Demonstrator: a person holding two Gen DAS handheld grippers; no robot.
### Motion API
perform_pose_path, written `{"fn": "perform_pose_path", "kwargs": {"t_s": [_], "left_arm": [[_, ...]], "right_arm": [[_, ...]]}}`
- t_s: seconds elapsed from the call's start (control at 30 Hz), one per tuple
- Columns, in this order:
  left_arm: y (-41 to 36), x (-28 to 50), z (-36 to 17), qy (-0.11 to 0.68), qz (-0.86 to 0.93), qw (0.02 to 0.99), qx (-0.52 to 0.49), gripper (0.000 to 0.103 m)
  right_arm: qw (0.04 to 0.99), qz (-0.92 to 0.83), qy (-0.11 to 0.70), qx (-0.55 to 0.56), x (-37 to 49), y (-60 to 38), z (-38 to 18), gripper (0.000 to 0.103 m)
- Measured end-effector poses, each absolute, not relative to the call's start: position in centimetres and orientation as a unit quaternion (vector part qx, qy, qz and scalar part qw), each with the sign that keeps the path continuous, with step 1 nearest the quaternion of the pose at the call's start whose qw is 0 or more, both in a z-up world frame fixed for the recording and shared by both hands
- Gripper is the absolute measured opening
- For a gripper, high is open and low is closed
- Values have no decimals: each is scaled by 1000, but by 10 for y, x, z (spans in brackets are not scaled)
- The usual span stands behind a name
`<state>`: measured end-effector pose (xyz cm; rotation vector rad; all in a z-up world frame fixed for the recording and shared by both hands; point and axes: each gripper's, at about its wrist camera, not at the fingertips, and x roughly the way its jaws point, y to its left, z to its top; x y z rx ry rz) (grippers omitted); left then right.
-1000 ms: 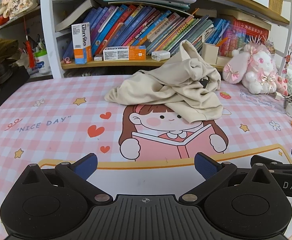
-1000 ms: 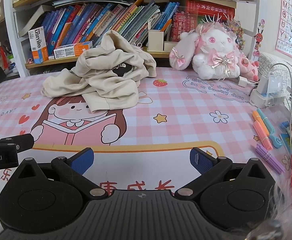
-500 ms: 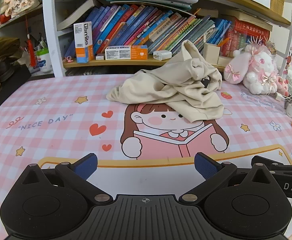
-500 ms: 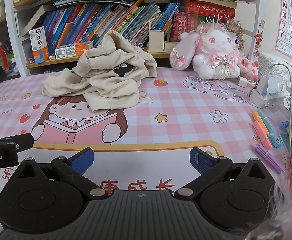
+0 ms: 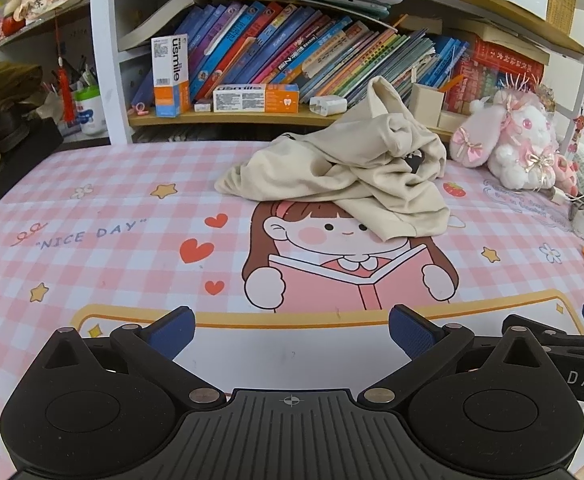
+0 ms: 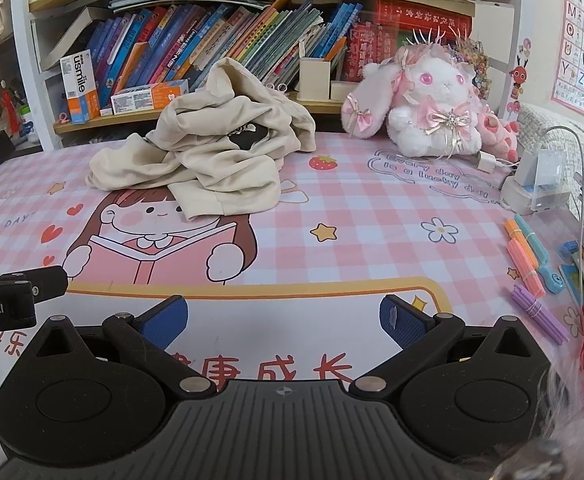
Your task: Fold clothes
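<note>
A crumpled beige garment [image 5: 352, 176] with a small black print lies in a heap at the far middle of the pink checked table mat [image 5: 92, 208]. It also shows in the right wrist view [image 6: 220, 160], far left of centre. My left gripper [image 5: 291, 330] is open and empty, low over the mat's near edge, well short of the garment. My right gripper [image 6: 283, 322] is open and empty, also near the front edge. Each gripper's side shows at the edge of the other's view.
A bookshelf [image 5: 292, 60] full of books stands behind the table. A pink and white plush rabbit [image 6: 432, 108] sits at the back right. A charger and white box [image 6: 536, 180], coloured pens [image 6: 528, 260] and stacked books lie along the right edge.
Both grippers have drifted slightly to the left; the view shifts a little. The garment has not moved and both grippers stay open.
</note>
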<state>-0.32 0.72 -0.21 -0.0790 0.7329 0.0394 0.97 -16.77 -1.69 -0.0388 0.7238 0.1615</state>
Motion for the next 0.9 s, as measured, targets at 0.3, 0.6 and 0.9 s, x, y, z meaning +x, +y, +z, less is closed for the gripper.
{"fn": "perform_pose_path", "kwargs": {"t_s": [0.3, 0.6, 0.9], "left_arm": [[7, -3, -2, 357, 16, 933, -40, 103], [7, -1, -2, 360, 22, 932, -40, 103], [7, 0, -4, 364, 27, 930, -37, 103]], "right_arm": [[931, 82, 355, -21, 11, -166, -18, 103], [930, 85, 357, -22, 13, -166, -20, 103], [929, 87, 359, -21, 14, -167, -21, 103]]}}
